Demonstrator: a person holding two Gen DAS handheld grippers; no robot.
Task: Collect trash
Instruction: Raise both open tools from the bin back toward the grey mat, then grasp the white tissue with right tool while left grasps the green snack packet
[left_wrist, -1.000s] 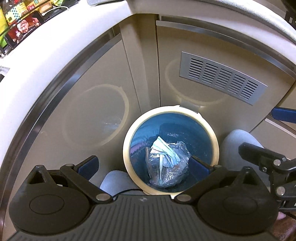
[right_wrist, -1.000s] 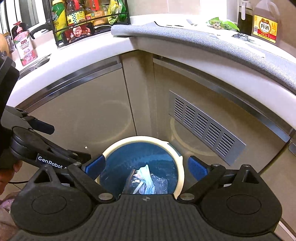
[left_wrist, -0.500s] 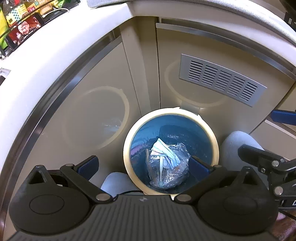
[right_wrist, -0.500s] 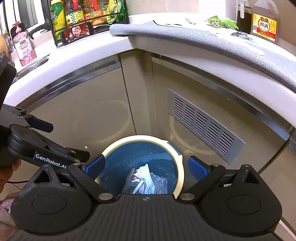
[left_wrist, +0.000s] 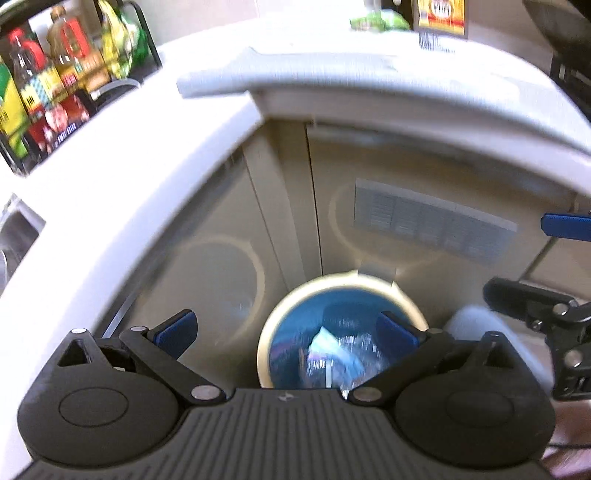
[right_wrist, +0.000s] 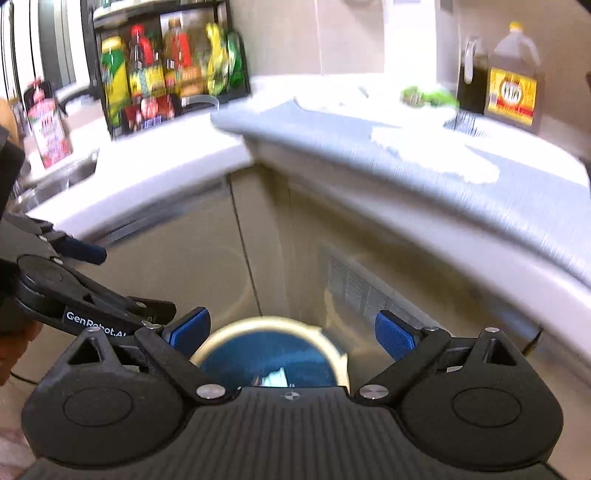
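**Trash in the bin, both tools empty**

Trash, a crumpled clear bag with pale paper in it, lies inside the blue-lined bin with a cream rim, on the floor at the corner of the beige cabinets below the white counter. Left tool hangs above the bin, spread wide, grasping nothing. Right tool is likewise released and empty. Both views are blurred. A rack of bottles stands on the counter.

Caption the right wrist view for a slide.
Open right gripper above a blue-lined bin at the counter corner.
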